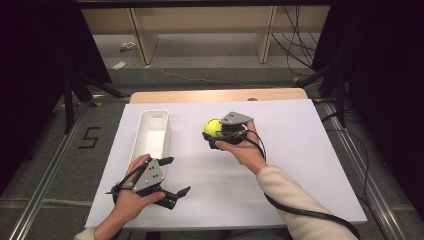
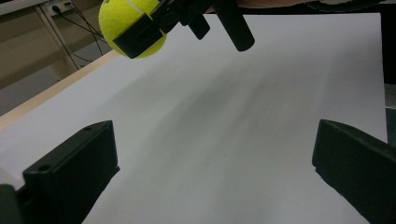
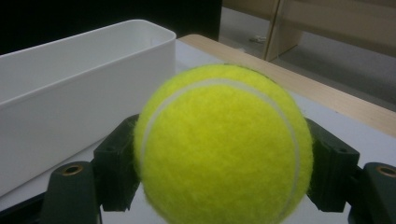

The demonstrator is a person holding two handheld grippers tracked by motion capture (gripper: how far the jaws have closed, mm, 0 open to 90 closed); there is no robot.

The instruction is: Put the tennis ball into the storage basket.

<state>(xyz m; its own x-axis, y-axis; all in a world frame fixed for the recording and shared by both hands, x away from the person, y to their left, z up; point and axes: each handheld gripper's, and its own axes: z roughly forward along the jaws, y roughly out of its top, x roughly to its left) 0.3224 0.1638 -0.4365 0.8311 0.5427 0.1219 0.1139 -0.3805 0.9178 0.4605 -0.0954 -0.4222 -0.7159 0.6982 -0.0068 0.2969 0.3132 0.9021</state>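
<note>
A yellow tennis ball (image 1: pixel 213 128) is held above the white table sheet (image 1: pixel 280 165), with my right gripper (image 1: pixel 216 131) shut on it. In the right gripper view the ball (image 3: pixel 224 144) sits squeezed between both black jaws. A long white bin (image 1: pixel 152 134) stands to the ball's left, its wall (image 3: pixel 60 98) close by. My left gripper (image 1: pixel 176 176) rests near the table's front left, open, with nothing between its jaws. The left gripper view looks across bare sheet towards the held ball (image 2: pixel 133 23).
The wooden table edge (image 1: pixel 215 95) runs along the back of the sheet. Wooden shelving legs (image 1: pixel 142 40) and cables lie on the floor beyond. A thick cable (image 1: pixel 300 212) trails from my right gripper over the sleeve.
</note>
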